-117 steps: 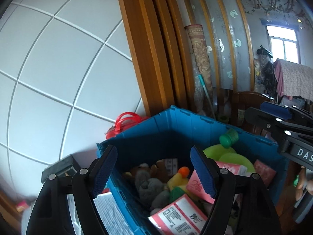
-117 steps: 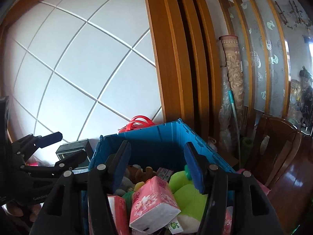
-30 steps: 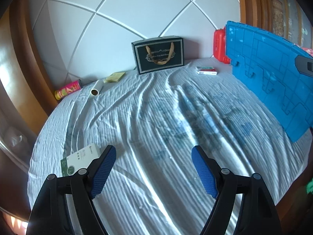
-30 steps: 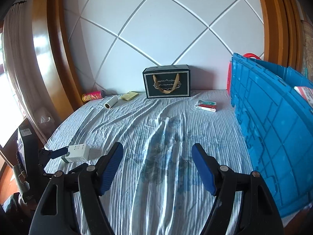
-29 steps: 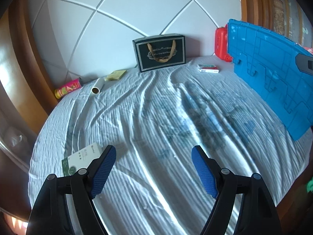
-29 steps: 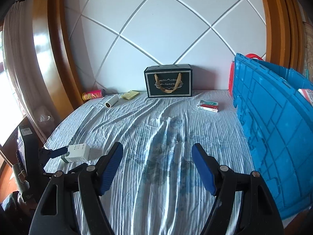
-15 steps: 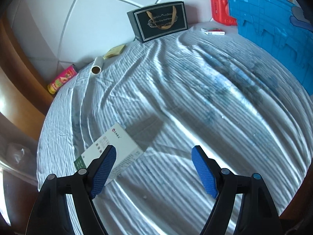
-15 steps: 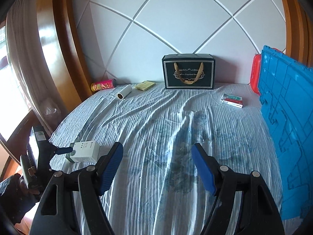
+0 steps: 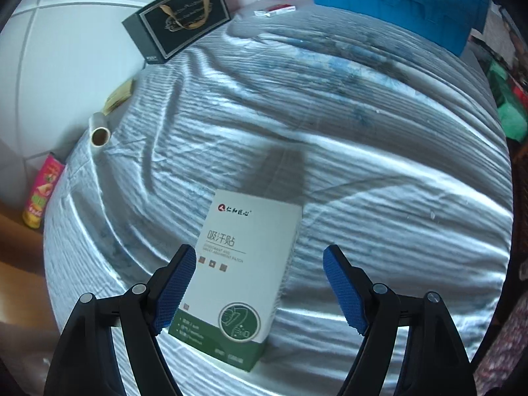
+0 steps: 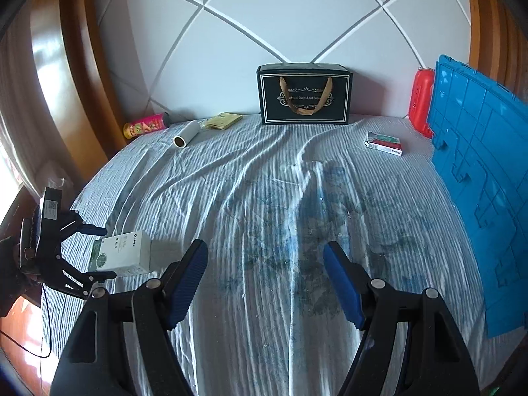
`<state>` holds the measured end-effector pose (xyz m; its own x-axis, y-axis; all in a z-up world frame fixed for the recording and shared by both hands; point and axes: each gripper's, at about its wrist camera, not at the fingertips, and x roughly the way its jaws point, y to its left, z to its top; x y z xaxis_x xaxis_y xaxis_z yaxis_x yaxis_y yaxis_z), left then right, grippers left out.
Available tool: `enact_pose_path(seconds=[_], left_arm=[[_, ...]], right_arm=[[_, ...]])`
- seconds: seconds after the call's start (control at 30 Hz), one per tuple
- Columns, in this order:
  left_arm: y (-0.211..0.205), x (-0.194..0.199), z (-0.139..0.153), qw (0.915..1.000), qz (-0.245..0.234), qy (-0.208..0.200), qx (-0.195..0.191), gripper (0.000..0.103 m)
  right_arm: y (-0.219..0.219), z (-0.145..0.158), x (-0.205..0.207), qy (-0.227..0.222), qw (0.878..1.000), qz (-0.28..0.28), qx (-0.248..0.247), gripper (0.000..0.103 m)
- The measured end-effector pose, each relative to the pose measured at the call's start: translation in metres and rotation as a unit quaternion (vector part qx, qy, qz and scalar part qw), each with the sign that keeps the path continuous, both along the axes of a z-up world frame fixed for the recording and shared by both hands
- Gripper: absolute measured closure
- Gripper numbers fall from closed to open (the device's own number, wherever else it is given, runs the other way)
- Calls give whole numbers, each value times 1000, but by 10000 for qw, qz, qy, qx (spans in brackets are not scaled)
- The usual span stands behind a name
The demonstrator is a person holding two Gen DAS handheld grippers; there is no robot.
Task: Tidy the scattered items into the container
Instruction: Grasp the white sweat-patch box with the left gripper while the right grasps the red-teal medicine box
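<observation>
A white and green carton (image 9: 244,274) lies flat on the striped bed sheet (image 9: 330,115). My left gripper (image 9: 259,287) hangs over it, pointing steeply down, open, with a finger on each side of the carton and the pads off it. In the right wrist view the same carton (image 10: 123,255) sits at the bed's left edge between the left gripper's (image 10: 104,253) fingers. My right gripper (image 10: 264,280) is open over bare sheet, holding nothing. The blue crate (image 10: 478,181) stands at the right.
Along the headboard lie a black gift bag (image 10: 305,94), a yellow packet (image 10: 222,120), a paper roll (image 10: 186,133) and a chips can (image 10: 145,125). A small red and white box (image 10: 384,143) and a red case (image 10: 419,102) sit near the crate.
My left gripper has come down and rolled, so the carton has gone from its left finger to between both. The right gripper has drifted left, away from the crate.
</observation>
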<state>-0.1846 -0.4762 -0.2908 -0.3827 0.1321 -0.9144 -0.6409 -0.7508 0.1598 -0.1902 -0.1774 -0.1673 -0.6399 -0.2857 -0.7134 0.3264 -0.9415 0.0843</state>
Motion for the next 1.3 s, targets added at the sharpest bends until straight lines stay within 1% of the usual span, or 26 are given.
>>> enact_pose_path(seconds=[0.1,0.23,0.33,0.37,0.4,0.47,0.53,0.57,0.6,0.7,0.77,0.87,1.0,1.1,1.2,1.3], left_arm=[[-11,-14,-20,9984,-403,-387,62,23],[-19,-24,-25,9962,-777,-385,100,21],[-21,-30,-39,9920,-1027,-732,22,20],[-22,-31,-42,9915,-1047,-767,23,20],[-22,-30,-44,9919,-1028,-749,47,17],[-24,-30,-47,9925,-991,-713,95,18],[-25,-31,-51,9940,-769,-750,187,19],[-24,-31,-53,9949,-580,-792,252,18],[-24,-31,-53,9954,-371,-812,352,24],[-14,-24,-52,9975,183,-608,296,24],[-2,-20,-53,9962,488,-606,381,24],[22,-20,-54,9930,824,-653,537,25],[57,-38,-49,9843,1262,-783,950,25],[88,-66,-45,9753,1617,-882,1224,25],[124,-98,-47,9681,1922,-914,1323,25],[159,-132,-51,9620,2214,-926,1304,25]], right_arm=[[-12,-7,-4,-185,9997,-167,43,31],[-27,-9,-10,-207,9992,-257,218,31],[-31,-11,-15,-245,9988,-355,222,31],[-32,-12,-16,-264,9987,-383,216,31],[-33,-13,-18,-266,9985,-418,245,31],[-34,-14,-20,-271,9981,-467,285,31],[-35,-16,-24,-297,9978,-493,319,31],[-35,-18,-27,-319,9977,-491,332,31],[-36,-20,-30,-341,9976,-488,344,31],[-38,-25,-42,-384,9976,-459,353,31],[-36,-29,-54,-371,9978,-423,355,31],[-31,-37,-76,-389,9978,-367,381,31],[-10,-46,-112,-394,9978,-231,474,31],[18,-52,-153,-433,9978,-144,479,31],[48,-55,-206,-428,9971,53,629,31],[76,-60,-262,-583,9954,244,725,31]])
